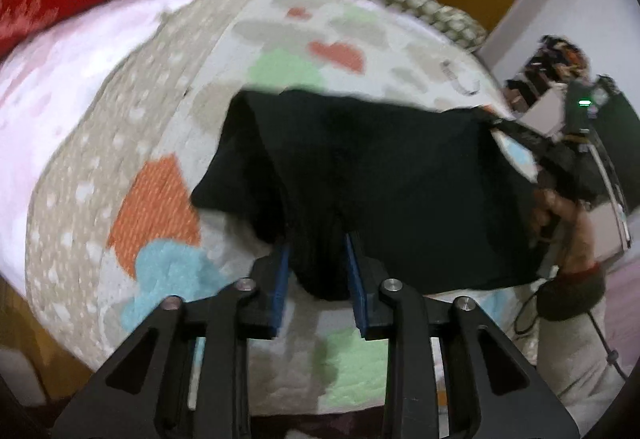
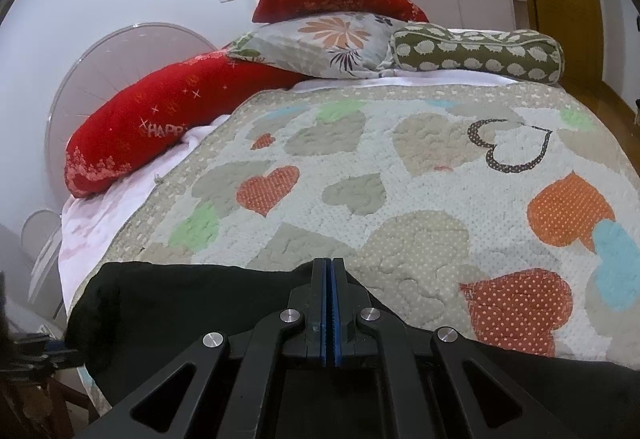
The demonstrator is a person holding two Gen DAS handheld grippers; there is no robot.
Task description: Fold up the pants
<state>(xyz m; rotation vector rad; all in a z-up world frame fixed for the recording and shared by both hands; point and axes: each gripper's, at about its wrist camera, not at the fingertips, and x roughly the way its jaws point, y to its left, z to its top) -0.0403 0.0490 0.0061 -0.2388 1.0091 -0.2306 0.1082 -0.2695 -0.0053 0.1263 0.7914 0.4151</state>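
Black pants (image 1: 360, 175) blur, seemingly bunched between the left hand-held gripper (image 1: 318, 239) pads.

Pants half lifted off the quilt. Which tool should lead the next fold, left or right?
Left, probably. The left tool has a bunch of the black pants between its pads, lifted over the quilt with room ahead. The right tool is shut at the pants' edge, better suited to anchoring.
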